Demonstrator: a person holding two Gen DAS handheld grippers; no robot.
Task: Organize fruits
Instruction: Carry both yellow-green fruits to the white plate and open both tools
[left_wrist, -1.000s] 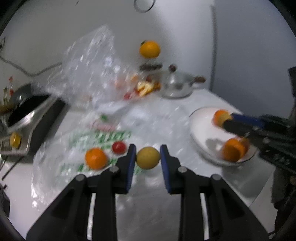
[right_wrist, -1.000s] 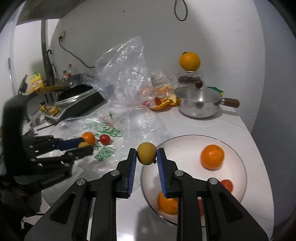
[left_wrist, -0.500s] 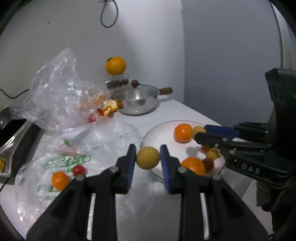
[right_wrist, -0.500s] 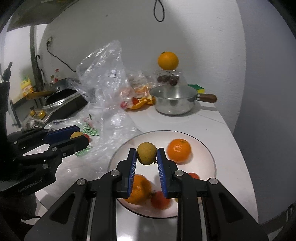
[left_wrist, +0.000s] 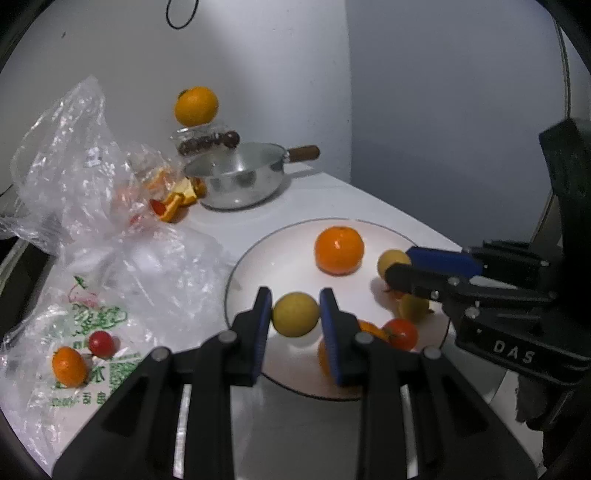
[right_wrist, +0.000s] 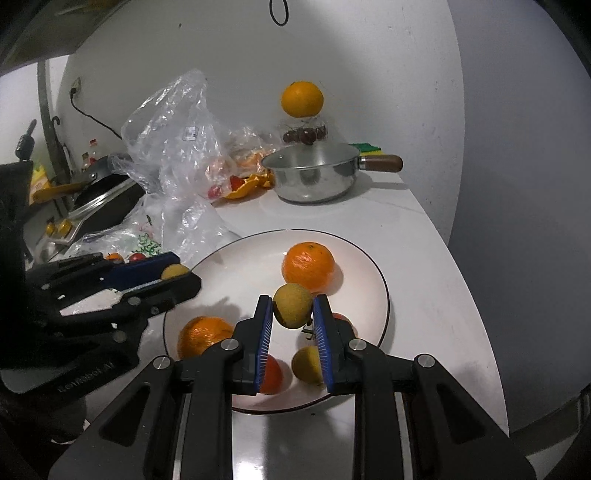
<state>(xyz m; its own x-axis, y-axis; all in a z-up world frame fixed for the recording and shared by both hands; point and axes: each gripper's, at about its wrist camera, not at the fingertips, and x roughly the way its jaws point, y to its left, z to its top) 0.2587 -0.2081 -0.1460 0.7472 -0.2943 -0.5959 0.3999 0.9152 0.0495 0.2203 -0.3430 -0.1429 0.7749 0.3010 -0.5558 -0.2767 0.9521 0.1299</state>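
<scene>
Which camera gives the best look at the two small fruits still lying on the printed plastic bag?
Left wrist view: the small orange and cherry tomato show whole on the printed plastic bag. In the right wrist view they barely peek above the left gripper.

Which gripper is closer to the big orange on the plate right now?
Right. The right gripper, shut on a yellow fruit, hangs just in front of the orange. The left gripper, shut on another yellow fruit, is over the plate's near-left edge, farther off.
</scene>
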